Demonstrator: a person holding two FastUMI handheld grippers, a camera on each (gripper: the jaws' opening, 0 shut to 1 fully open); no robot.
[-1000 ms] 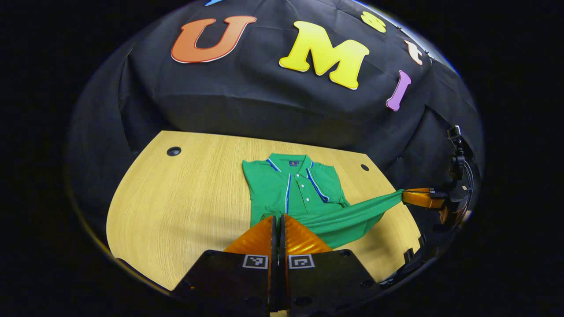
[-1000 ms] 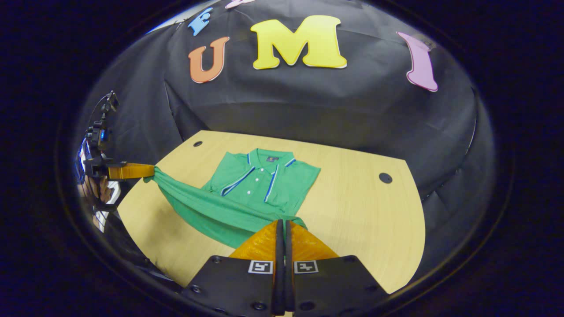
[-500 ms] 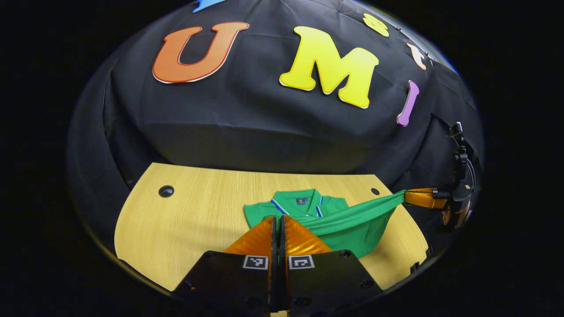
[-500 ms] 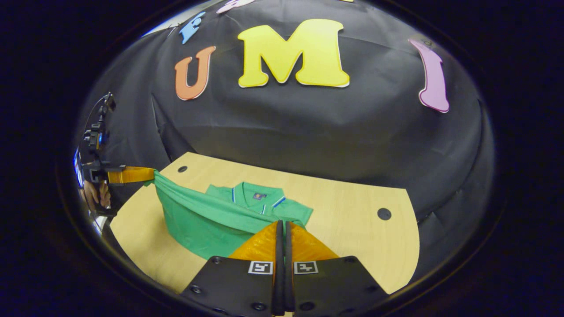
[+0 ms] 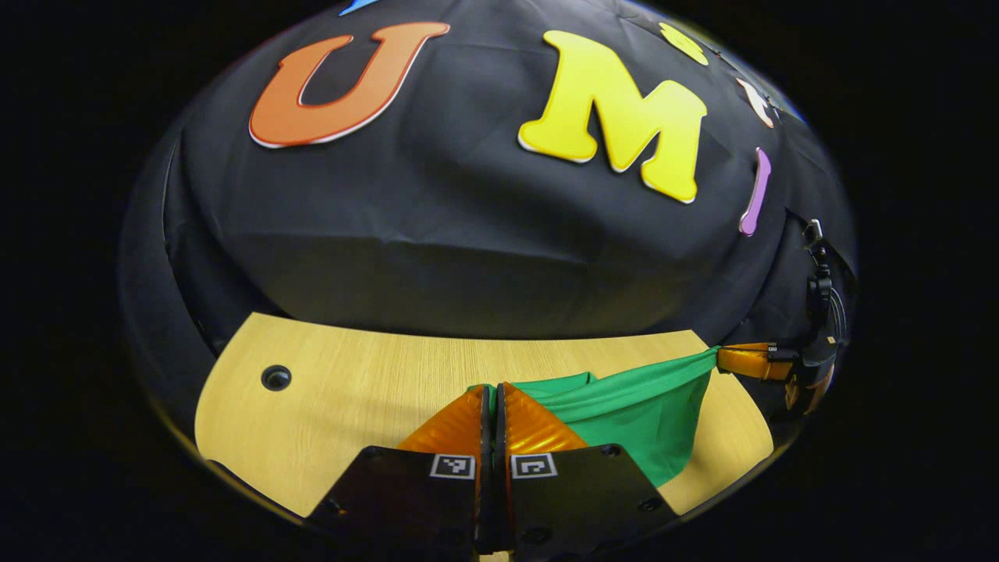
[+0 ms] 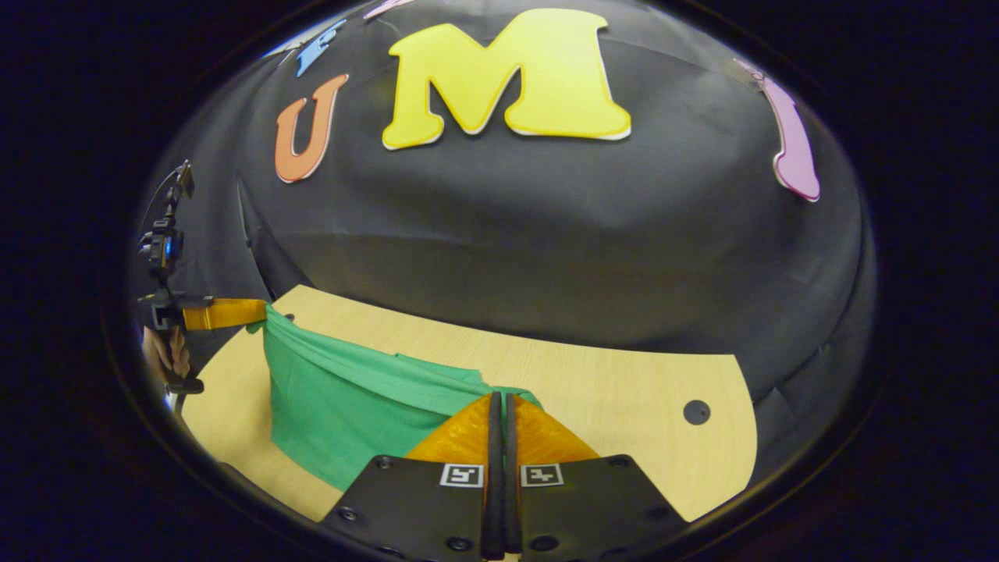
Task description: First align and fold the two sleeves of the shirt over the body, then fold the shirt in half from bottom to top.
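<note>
The green shirt (image 5: 624, 414) hangs stretched between my two grippers above the wooden table (image 5: 367, 390). My left gripper (image 5: 492, 388) is shut on one bottom corner of the hem. In the left gripper view the right gripper (image 5: 722, 359) pinches the other corner at the right. The right gripper view has the shirt (image 6: 343, 406) spread as a raised sheet, my right gripper (image 6: 499, 396) shut on its near corner and the left gripper (image 6: 261, 312) holding the far corner, with a hand (image 6: 160, 351) behind it. The collar and the front are hidden behind the lifted cloth.
The table has a round cable hole at the left (image 5: 275, 377) in the left gripper view and another at the right (image 6: 695, 411) in the right gripper view. The black cloth wall rises close behind the table's far edge.
Both grippers have carried the shirt's bottom edge up and toward the far side. The lifted cloth now covers the collar and placket that showed before.
</note>
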